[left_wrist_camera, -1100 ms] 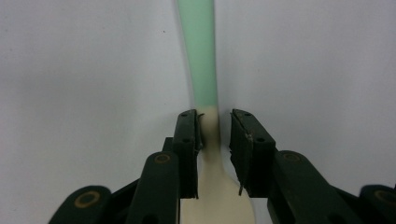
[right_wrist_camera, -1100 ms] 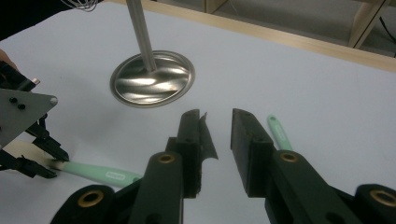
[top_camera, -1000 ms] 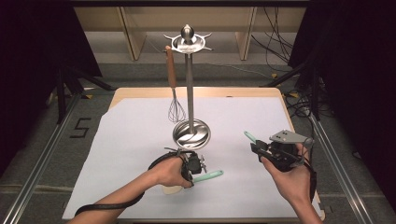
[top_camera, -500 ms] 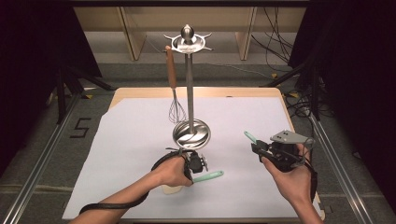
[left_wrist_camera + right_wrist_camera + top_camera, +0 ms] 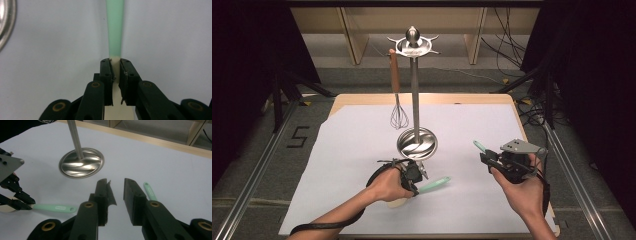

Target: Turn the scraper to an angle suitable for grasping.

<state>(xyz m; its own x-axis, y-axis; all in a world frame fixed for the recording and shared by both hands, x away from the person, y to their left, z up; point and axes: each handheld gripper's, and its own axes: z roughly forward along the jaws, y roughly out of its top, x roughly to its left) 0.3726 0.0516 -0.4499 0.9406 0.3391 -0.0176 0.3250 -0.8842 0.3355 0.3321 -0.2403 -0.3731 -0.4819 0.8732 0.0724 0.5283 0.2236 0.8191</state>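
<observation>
A utensil with a mint-green handle (image 5: 434, 185) and a cream head lies on the white sheet near the front. My left gripper (image 5: 417, 186) is shut on its cream neck (image 5: 115, 60). Its jaws have just been closing, and the pads now press on both sides while the green handle (image 5: 115, 27) runs on ahead. My right gripper (image 5: 485, 158) is held still above the sheet at the right, open (image 5: 117, 182) with nothing between its jaws. A second mint-green utensil (image 5: 479, 146) lies just beyond its right jaw (image 5: 150, 191).
A metal utensil stand with a round base (image 5: 417, 142) and a tall pole stands mid-table. A whisk (image 5: 398, 107) with a wooden handle hangs from its top ring (image 5: 413, 44). The white sheet (image 5: 352, 150) covers the wooden table; a rail runs along each side.
</observation>
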